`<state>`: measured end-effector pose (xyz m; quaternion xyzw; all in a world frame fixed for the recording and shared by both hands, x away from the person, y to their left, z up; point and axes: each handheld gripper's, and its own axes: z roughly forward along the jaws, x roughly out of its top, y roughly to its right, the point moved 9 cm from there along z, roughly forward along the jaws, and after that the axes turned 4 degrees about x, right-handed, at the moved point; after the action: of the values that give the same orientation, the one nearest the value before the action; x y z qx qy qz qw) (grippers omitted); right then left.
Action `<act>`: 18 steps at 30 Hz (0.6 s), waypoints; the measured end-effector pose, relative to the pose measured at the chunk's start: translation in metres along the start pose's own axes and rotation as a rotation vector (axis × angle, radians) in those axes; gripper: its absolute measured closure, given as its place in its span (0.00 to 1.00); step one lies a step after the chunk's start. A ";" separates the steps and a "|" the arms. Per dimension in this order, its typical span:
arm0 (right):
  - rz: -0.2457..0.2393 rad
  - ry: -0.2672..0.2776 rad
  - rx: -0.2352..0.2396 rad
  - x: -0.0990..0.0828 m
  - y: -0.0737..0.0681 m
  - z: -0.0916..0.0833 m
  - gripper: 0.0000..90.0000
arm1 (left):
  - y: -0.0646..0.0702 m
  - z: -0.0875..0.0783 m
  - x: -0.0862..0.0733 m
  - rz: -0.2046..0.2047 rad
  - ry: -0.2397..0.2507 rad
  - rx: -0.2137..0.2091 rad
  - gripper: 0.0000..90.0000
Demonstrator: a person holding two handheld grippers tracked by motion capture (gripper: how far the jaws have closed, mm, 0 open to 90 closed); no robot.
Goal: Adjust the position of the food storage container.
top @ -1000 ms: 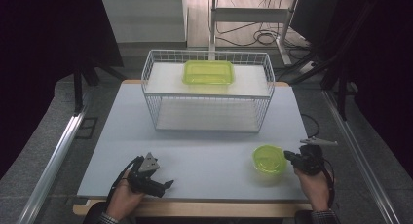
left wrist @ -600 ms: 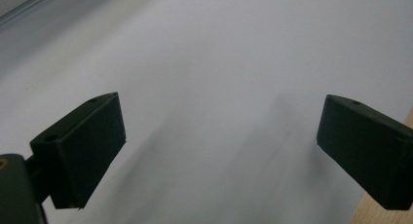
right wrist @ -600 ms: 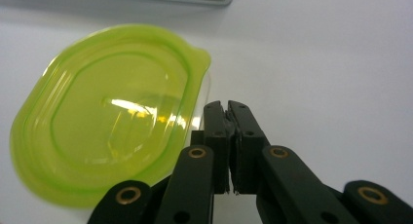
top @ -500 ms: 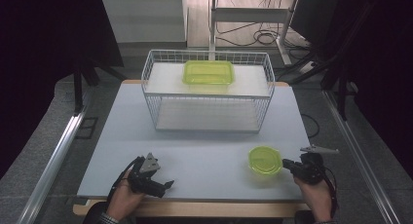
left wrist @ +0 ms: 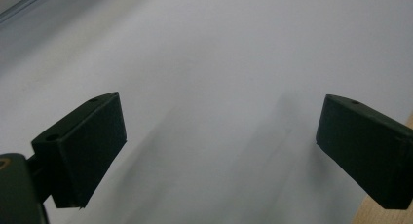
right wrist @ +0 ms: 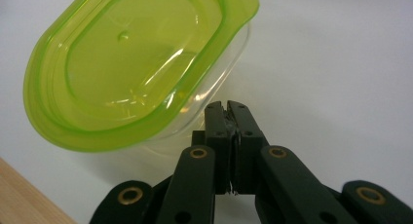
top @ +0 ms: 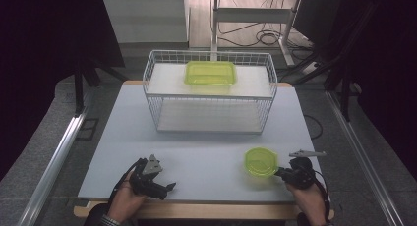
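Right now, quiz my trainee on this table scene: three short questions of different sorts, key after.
1. True or false: the left gripper has its jaws shut.
2. What stands in the white wire basket? A) rectangular green-lidded container B) mug C) plate
3. Which gripper is beside the round green-lidded container?

Key:
1. False; the jaws stand wide apart over the table.
2. A.
3. The right gripper, jaws shut, beside its clear wall.
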<state>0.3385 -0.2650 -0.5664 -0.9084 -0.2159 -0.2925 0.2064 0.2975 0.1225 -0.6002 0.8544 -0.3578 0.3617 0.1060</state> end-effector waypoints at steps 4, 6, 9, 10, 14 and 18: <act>-0.023 -0.006 0.037 0.005 -0.014 0.012 0.97 | 0.000 0.000 0.000 0.000 0.001 0.000 0.05; -0.034 -0.008 0.059 0.007 -0.021 0.018 0.97 | 0.000 0.000 0.000 0.000 0.001 -0.001 0.05; -0.055 -0.008 0.082 0.013 -0.030 0.025 0.97 | 0.000 -0.001 0.001 -0.003 0.004 -0.001 0.05; -0.057 -0.006 0.088 0.015 -0.033 0.027 0.97 | 0.000 -0.001 0.001 -0.003 0.004 -0.001 0.05; -0.077 -0.006 0.111 0.022 -0.042 0.039 0.97 | 0.000 0.000 0.000 -0.007 0.002 -0.004 0.05; -0.086 0.000 0.135 0.028 -0.050 0.048 0.97 | 0.000 0.000 0.000 -0.006 0.001 -0.004 0.05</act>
<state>0.3548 -0.1921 -0.5727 -0.8824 -0.2738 -0.2858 0.2543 0.2978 0.1226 -0.5999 0.8551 -0.3558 0.3610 0.1090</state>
